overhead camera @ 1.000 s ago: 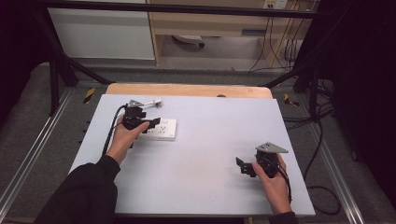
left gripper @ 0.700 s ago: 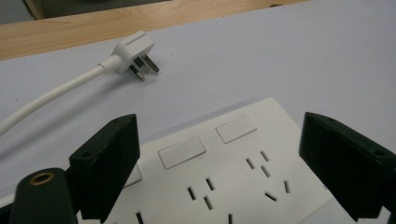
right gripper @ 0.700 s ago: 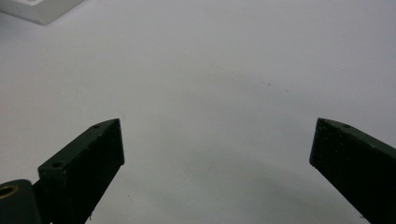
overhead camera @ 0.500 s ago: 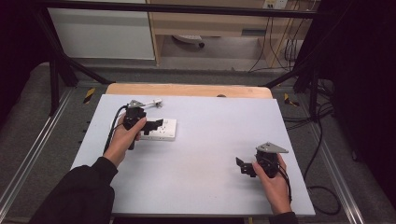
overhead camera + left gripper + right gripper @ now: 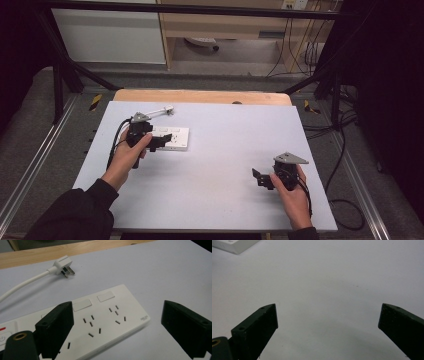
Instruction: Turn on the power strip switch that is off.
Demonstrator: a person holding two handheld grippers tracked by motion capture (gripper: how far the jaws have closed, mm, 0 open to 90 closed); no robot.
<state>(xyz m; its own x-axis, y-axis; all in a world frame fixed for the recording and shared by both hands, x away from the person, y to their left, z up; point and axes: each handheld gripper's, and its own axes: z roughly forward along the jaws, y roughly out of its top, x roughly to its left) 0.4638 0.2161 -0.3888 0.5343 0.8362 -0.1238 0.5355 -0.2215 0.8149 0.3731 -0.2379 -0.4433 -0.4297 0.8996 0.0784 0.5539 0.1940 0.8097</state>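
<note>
Left gripper (image 5: 115, 332), jaws apart, straddles the power strip (image 5: 100, 322) (sockets legible here); right gripper (image 5: 328, 327) gapes over bare table (image 5: 332, 277).

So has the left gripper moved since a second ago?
Barely, if at all. In the high view the left gripper hovers open over the near end of the white power strip, as before; any shift against the strip is too small to call.

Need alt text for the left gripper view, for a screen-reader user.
A white power strip lies flat on a pale table, seen between the two wide-open black jaws of the left gripper, one jaw over the strip, the other beside its end. Behind it, a white plug on its white cord rests unplugged on the table near the wooden far edge.
</note>
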